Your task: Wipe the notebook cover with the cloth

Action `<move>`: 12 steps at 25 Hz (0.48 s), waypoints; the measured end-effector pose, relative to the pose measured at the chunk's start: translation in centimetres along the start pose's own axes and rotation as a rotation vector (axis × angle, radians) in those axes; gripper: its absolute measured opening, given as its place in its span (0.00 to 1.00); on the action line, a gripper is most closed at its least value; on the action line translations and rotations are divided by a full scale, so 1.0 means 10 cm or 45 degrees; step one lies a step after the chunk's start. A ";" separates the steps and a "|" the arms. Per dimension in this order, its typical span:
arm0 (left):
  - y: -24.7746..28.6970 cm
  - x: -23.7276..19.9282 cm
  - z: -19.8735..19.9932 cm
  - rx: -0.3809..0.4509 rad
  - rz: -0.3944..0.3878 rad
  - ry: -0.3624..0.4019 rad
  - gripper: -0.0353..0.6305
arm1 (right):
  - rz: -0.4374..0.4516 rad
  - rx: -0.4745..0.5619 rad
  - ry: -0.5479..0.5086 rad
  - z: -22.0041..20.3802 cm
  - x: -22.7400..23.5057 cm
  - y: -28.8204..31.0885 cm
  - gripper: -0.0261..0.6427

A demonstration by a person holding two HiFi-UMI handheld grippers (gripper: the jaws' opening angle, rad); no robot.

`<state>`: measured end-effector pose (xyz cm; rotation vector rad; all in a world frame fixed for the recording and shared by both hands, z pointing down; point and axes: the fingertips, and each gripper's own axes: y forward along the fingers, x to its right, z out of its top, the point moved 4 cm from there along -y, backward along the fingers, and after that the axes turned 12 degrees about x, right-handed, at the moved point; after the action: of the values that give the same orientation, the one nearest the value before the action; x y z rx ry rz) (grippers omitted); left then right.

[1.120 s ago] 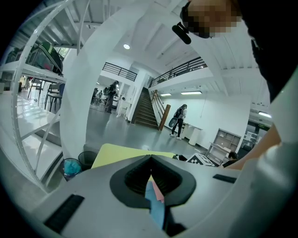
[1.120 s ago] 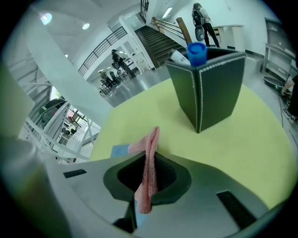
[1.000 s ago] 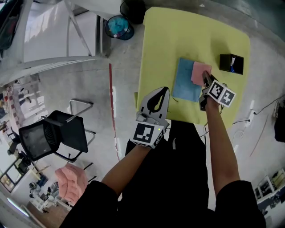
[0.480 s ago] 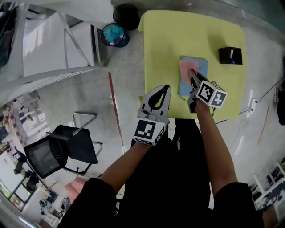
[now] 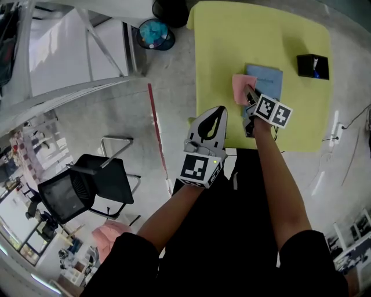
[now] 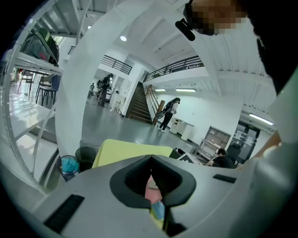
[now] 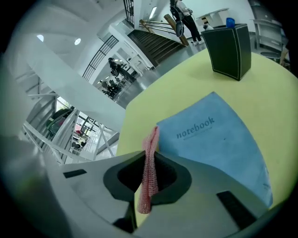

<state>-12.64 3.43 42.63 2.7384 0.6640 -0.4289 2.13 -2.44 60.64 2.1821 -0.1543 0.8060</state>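
A blue notebook (image 5: 266, 81) lies flat on the yellow table (image 5: 232, 35); its cover reads "notebook" in the right gripper view (image 7: 219, 139). My right gripper (image 5: 248, 93) is shut on a pink cloth (image 5: 239, 88), which hangs between the jaws (image 7: 150, 172) just off the notebook's left edge. My left gripper (image 5: 219, 111) is held at the table's near left edge, shut with nothing in it. Past its jaws (image 6: 151, 160) I glimpse the pink cloth (image 6: 152, 191) and the table (image 6: 125, 149).
A black box (image 5: 313, 65) stands on the table right of the notebook, also in the right gripper view (image 7: 228, 44). Off the table's left corner stand a bin with blue contents (image 5: 155, 33) and a black bin (image 5: 171, 8). An office chair (image 5: 87, 185) is on the floor at left.
My right gripper has dragged the pink cloth leftward across the notebook cover, from its right side to just past its left edge. The left gripper has stayed where it was.
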 end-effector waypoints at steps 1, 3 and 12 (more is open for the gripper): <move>0.00 0.01 -0.01 0.005 -0.003 0.001 0.06 | -0.010 -0.009 0.002 -0.03 0.05 0.02 0.10; -0.02 0.03 -0.01 0.017 0.005 -0.008 0.06 | -0.027 -0.027 -0.007 -0.08 0.12 0.05 0.09; 0.03 0.21 -0.17 -0.030 0.038 -0.023 0.06 | -0.018 -0.067 -0.040 -0.11 0.24 0.11 0.09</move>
<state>-10.36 4.63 43.50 2.7155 0.6183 -0.4362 3.08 -2.02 63.31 2.1451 -0.1736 0.7515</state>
